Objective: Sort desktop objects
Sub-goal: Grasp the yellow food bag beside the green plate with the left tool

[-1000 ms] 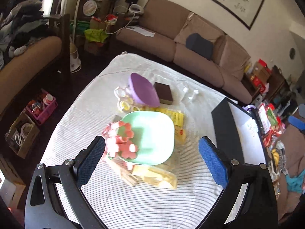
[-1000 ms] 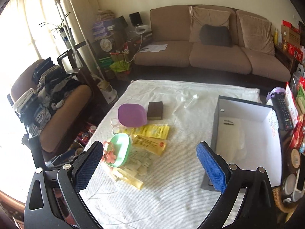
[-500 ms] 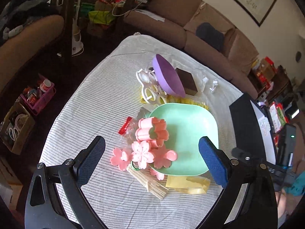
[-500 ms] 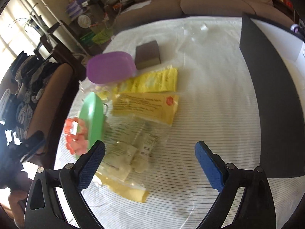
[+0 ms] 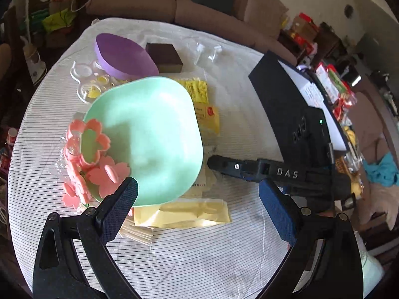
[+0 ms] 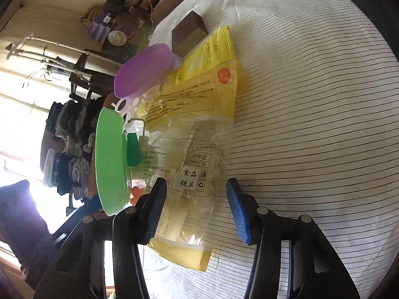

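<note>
A mint-green plate (image 5: 144,137) rests on a pile of plastic packets, with pink flower-shaped moulds (image 5: 87,154) at its left edge. My left gripper (image 5: 197,199) hovers open just above the plate's near edge, holding nothing. My right gripper (image 6: 195,206) is low over the striped cloth, and its jaws are closing around a clear-and-yellow packet of moulds (image 6: 192,174). The packet lies between the pads, with a gap left at the right pad. In the left wrist view the right gripper (image 5: 224,165) reaches in from the right to the plate's edge.
A purple lid (image 5: 124,54), a brown box (image 5: 164,54) and yellow packets (image 5: 199,92) lie behind the plate. A black box (image 5: 286,104) stands at the table's right side. A sofa and cluttered furniture surround the table. The plate (image 6: 109,159) appears edge-on left of my right gripper.
My right gripper dropped to the table, rolled, and narrowed its jaws around the clear packet. My left gripper came down closer to the green plate; the right gripper now shows in its view.
</note>
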`<state>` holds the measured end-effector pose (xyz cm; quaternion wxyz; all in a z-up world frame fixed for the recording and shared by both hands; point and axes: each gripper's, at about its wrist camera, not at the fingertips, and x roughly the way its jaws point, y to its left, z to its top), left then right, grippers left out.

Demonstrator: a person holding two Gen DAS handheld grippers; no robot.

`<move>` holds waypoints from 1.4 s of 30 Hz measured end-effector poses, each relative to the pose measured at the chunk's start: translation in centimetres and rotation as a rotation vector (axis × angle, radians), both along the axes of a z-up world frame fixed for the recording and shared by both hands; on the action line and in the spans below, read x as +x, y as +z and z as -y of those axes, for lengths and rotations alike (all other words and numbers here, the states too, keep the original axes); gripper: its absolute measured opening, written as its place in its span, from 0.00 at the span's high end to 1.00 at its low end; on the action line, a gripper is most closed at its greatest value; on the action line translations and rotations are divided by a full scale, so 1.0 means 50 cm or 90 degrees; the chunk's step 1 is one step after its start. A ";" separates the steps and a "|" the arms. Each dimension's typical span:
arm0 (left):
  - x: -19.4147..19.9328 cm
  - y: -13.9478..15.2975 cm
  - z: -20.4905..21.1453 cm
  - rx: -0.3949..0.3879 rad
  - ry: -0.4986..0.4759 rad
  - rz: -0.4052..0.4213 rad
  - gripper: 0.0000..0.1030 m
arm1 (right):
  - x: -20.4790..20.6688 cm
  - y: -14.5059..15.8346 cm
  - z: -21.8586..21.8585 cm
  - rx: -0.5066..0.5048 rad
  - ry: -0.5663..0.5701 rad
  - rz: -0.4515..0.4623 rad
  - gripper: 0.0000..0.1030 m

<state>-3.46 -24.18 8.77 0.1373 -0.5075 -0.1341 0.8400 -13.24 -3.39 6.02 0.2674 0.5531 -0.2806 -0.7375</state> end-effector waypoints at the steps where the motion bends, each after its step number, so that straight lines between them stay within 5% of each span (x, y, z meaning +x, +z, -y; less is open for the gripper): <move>1: -0.002 -0.011 -0.004 -0.006 -0.006 0.011 0.06 | -0.001 -0.002 0.002 0.006 -0.002 -0.006 0.53; 6: -0.001 -0.046 -0.033 -0.069 -0.037 0.040 0.06 | -0.016 -0.022 -0.018 -0.052 -0.016 0.036 0.56; 11: 0.008 -0.058 -0.062 -0.166 -0.051 0.029 0.06 | -0.020 0.001 -0.028 0.002 -0.027 0.018 0.51; 15: 0.010 -0.052 -0.063 -0.170 -0.042 0.010 0.14 | -0.011 -0.012 0.006 -0.033 0.022 0.034 0.49; 17: 0.010 -0.040 -0.055 -0.134 -0.044 0.005 0.24 | -0.001 -0.005 0.021 -0.032 0.037 0.013 0.52; 19: 0.006 -0.029 -0.046 -0.049 -0.054 0.008 0.33 | 0.009 0.016 0.023 -0.030 0.030 -0.030 0.72; 20: 0.003 -0.027 -0.042 -0.017 -0.052 0.010 0.33 | 0.014 0.026 0.021 -0.027 0.023 -0.048 0.82; 23: -0.003 -0.026 -0.038 0.016 -0.047 0.018 0.32 | 0.028 0.058 0.023 -0.037 0.031 -0.087 0.88; 31: 0.006 0.020 -0.084 0.135 -0.125 -0.015 0.24 | 0.079 0.197 0.027 -0.019 0.062 -0.173 0.92; 33: 0.002 0.025 -0.100 0.162 -0.138 -0.015 0.23 | 0.087 0.219 0.024 -0.030 0.078 -0.165 0.96; 36: -0.010 0.014 -0.104 0.126 -0.128 0.022 0.21 | 0.085 0.221 0.019 -0.052 0.114 -0.108 0.96; 40: -0.024 -0.001 -0.050 0.081 -0.039 0.051 0.20 | 0.084 0.259 -0.019 0.059 0.068 -0.176 0.95; 42: -0.026 -0.002 -0.018 0.119 0.000 0.045 0.17 | 0.082 0.274 -0.031 0.162 0.031 -0.217 0.79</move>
